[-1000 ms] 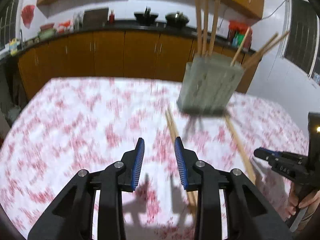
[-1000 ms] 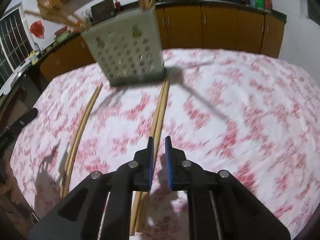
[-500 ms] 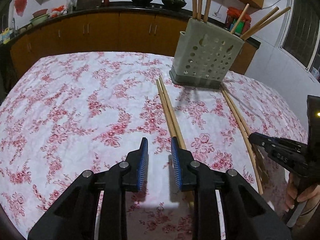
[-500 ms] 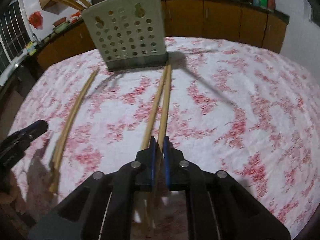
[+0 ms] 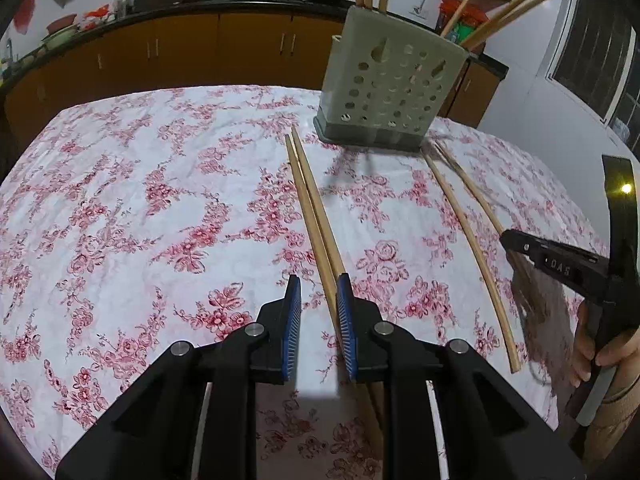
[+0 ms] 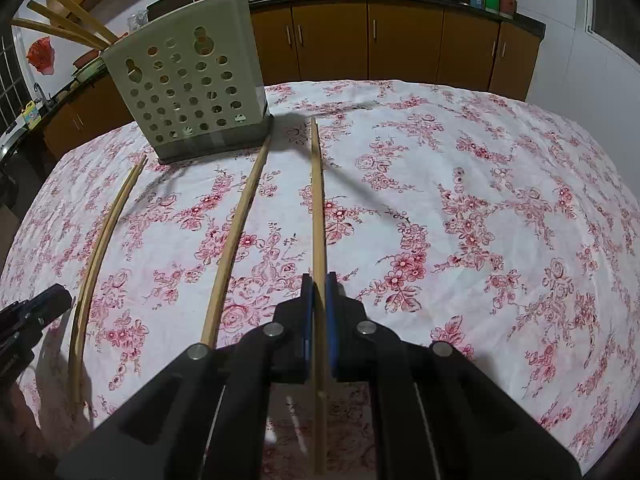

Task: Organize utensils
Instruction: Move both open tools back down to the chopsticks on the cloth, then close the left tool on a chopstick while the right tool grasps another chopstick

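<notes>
A grey perforated utensil holder point(image 5: 390, 92) stands on the table with several wooden chopsticks upright in it; it also shows in the right wrist view point(image 6: 196, 92). My right gripper point(image 6: 319, 292) is shut on one chopstick point(image 6: 318, 200), lifted off the cloth. Its former partner chopstick point(image 6: 236, 236) lies flat to the left. My left gripper point(image 5: 318, 292) is open, low over a pair of chopsticks point(image 5: 314, 208) on the cloth, which runs beside its right finger. That pair shows in the right wrist view point(image 6: 100, 248).
The table carries a white cloth with red flowers point(image 5: 140, 200). A kitchen counter with brown cabinets point(image 5: 200, 48) runs behind it, with pots on top. The right gripper's body point(image 5: 560, 264) and hand show at the left wrist view's right edge.
My right gripper has closed on one chopstick of its pair and lifted it away from the other. My left gripper moved closer over the other pair, still open.
</notes>
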Available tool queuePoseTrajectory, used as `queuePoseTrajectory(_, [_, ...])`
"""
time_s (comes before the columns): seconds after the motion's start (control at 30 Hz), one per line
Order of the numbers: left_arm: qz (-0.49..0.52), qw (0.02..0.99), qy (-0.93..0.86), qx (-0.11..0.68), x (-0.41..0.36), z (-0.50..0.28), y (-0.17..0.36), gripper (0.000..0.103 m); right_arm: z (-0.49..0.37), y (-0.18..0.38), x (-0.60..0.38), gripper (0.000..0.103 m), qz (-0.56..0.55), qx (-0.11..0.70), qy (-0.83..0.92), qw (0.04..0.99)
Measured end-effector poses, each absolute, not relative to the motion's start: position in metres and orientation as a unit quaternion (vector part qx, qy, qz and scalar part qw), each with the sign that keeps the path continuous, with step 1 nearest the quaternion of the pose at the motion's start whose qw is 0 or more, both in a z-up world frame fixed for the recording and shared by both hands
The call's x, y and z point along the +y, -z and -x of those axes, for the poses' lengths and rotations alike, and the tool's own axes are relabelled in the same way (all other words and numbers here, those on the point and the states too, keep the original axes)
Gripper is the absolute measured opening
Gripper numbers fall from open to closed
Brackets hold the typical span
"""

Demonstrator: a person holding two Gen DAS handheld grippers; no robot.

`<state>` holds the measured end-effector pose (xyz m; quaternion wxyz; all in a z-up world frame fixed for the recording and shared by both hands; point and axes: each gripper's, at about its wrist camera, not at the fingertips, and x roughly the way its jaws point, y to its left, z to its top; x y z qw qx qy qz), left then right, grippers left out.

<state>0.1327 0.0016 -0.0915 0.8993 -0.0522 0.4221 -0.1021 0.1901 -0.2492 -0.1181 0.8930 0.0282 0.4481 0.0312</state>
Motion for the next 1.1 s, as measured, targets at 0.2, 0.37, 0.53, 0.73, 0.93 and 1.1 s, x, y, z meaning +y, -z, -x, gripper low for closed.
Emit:
queuePoseTrajectory(0.2, [0.043, 0.896, 0.103, 0.43, -0.003, -0.133, 0.095, 0.019, -0.19, 0.118, -0.249, 0.008, -0.026, 0.448, -0.028, 0.893])
queuePoseTrajectory(0.37, [0.033, 0.893, 0.098, 0.438, -0.008, -0.135, 0.099, 0.018, -0.189, 0.118, -0.251, 0.008, -0.022, 0.449, -0.022, 0.893])
queuePoseTrajectory(0.53, [0.035, 0.894, 0.086, 0.438, -0.005, -0.14, 0.1, 0.009, -0.184, 0.119, -0.245, 0.012, -0.01, 0.447, -0.034, 0.894])
queuePoseTrajectory(0.73, [0.04, 0.899, 0.046, 0.434, 0.018, -0.155, 0.099, 0.008, -0.186, 0.119, -0.236, 0.009, 0.004, 0.442, -0.045, 0.896])
queuePoseTrajectory(0.93, [0.051, 0.901, 0.022, 0.43, 0.04, -0.167, 0.098, 0.008, -0.197, 0.119, -0.251, 0.008, -0.005, 0.434, -0.007, 0.901])
queuePoseTrajectory(1.1, [0.051, 0.903, 0.024, 0.427, 0.041, -0.164, 0.099, 0.008, -0.199, 0.122, -0.259, 0.009, -0.016, 0.425, 0.005, 0.905])
